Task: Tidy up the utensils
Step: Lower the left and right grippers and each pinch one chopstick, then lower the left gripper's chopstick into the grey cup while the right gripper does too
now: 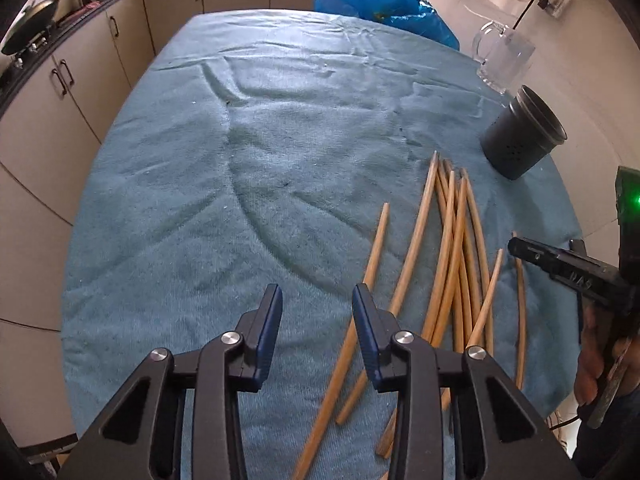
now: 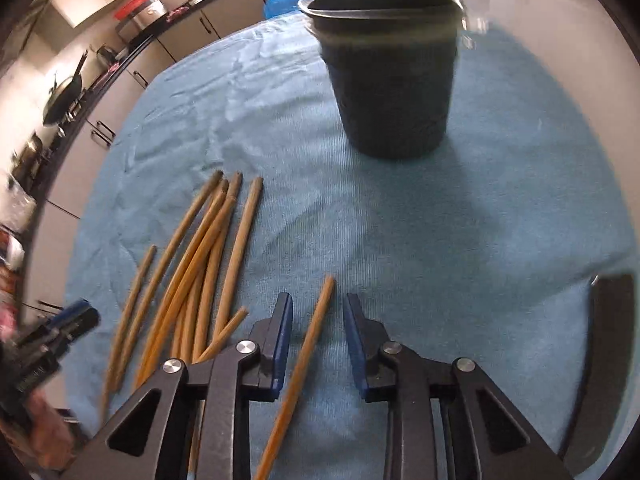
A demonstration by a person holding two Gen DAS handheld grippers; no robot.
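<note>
A table covered by a teal terry-cloth towel (image 1: pixel 280 140) is seen from both wrist cameras. A dark grey cylindrical plastic utensil holder (image 2: pixel 390 76) stands upright on the towel and serves as the landmark here. A loose bundle of light-brown wooden chopsticks (image 1: pixel 452 248) lies flat on the towel, nearer the cameras than the holder and just to its left, with the tips pointed roughly toward it; none is seen inside it from these angles.

The left gripper (image 1: pixel 316 300) is held above bare towel to the left of the bundle, farther from the holder than the chopsticks are. Its blue-padded jaws stand at a narrow gap with only cloth visible between them; one outlying chopstick passes just beside the right finger without being pinched.

The right gripper (image 2: pixel 318 308) is placed directly in front of the holder, well short of it. A single separate wooden chopstick (image 2: pixel 308 344) lies between its blue pads, which are set narrowly apart, and a gap remains on either side of the stick, so nothing is clamped.

Beyond the holder, a clear glass mug (image 1: pixel 504 56) with a handle is found, and a crumpled blue plastic bag (image 1: pixel 384 0) sits farther back still. A person's hand (image 1: pixel 600 360) grips the right tool's handle.
</note>
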